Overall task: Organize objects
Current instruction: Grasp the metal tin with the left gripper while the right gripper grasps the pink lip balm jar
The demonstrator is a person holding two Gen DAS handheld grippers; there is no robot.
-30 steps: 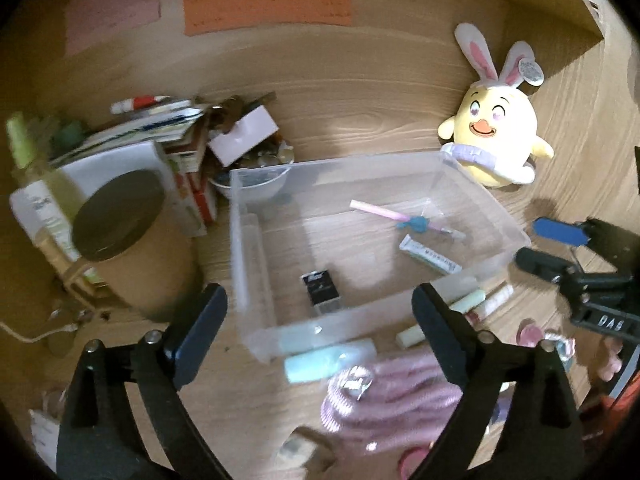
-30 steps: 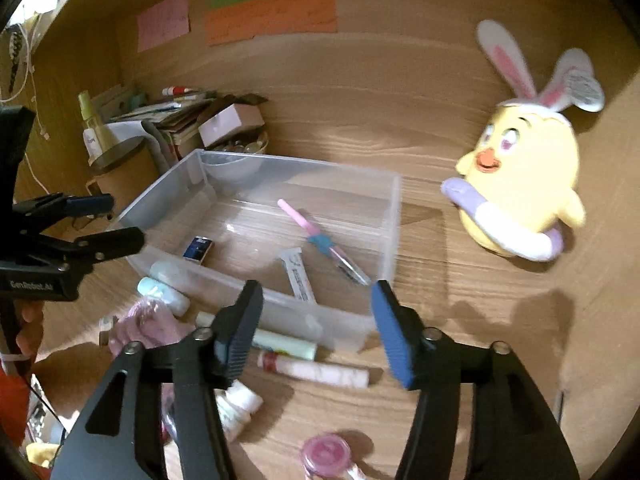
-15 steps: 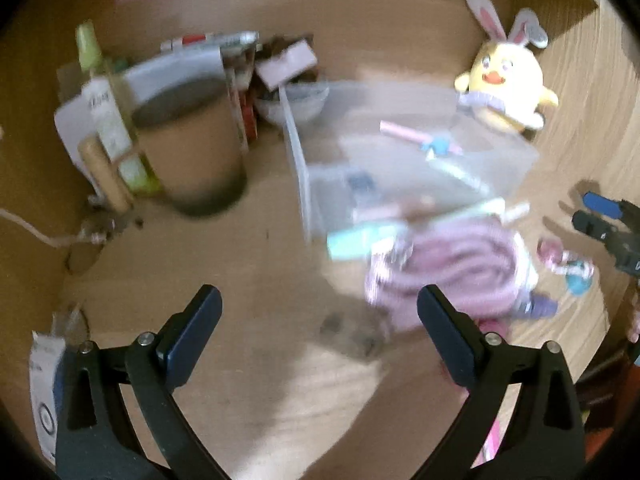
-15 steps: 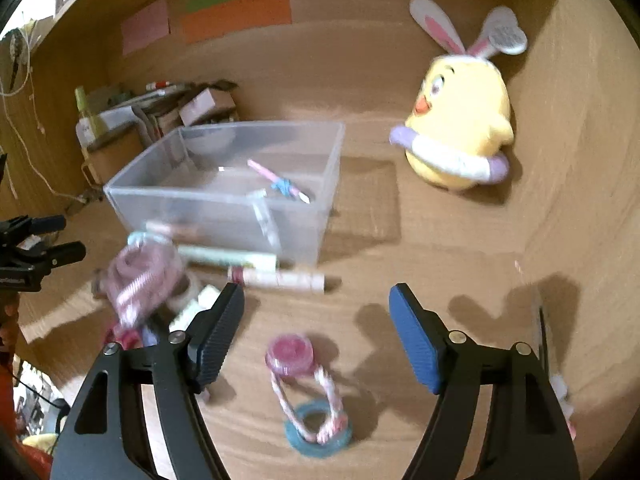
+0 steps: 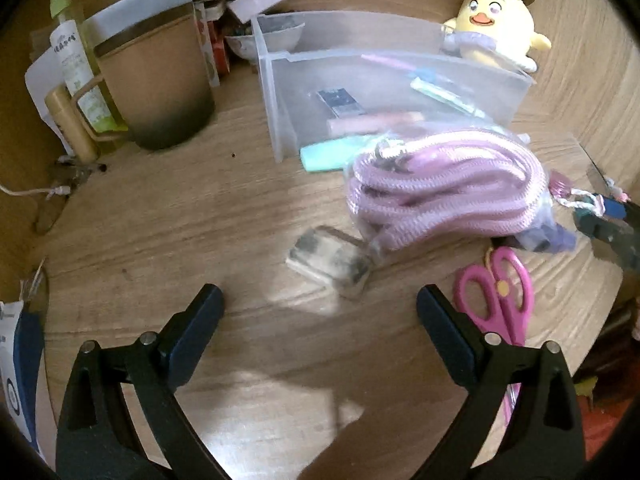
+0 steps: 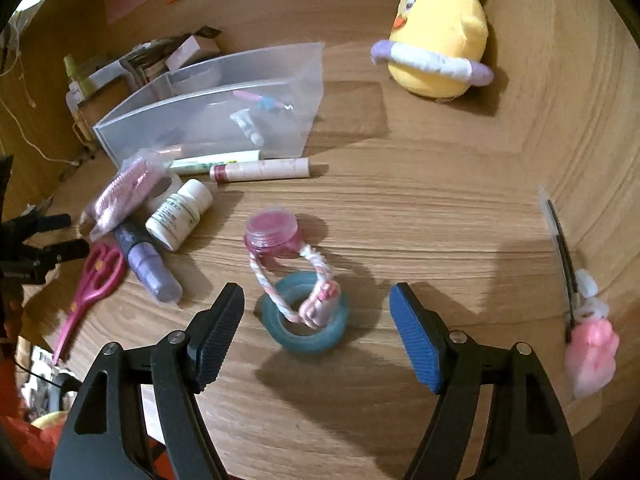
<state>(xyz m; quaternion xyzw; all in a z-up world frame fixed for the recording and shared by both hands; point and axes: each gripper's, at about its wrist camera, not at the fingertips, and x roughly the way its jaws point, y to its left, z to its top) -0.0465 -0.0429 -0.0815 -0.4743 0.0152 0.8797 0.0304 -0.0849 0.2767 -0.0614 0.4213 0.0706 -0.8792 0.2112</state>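
A clear plastic bin (image 5: 384,68) (image 6: 208,100) holds pens, a tube and a small black card. In front of it lie a bagged pink rope (image 5: 444,184) (image 6: 124,188), a mint tube (image 5: 328,152), a small worn block (image 5: 328,260) and pink scissors (image 5: 500,292) (image 6: 92,280). My left gripper (image 5: 320,308) is open and empty, just short of the block. My right gripper (image 6: 316,308) is open and empty, its jaws on either side of a teal ring (image 6: 304,320) tied by a cord to a pink jar (image 6: 274,232).
A yellow bunny plush (image 5: 496,12) (image 6: 436,40) sits by the back wall. A brown mug (image 5: 156,84), bottles and boxes crowd the left. A white pill bottle (image 6: 180,212), purple tube (image 6: 148,268) and lipstick tube (image 6: 260,168) lie on the wooden table. A pink charm (image 6: 588,352) lies at right.
Both grippers have pulled back from the bin toward the table's near side and lowered. The left now faces the block, the right the teal ring. Both stayed open.
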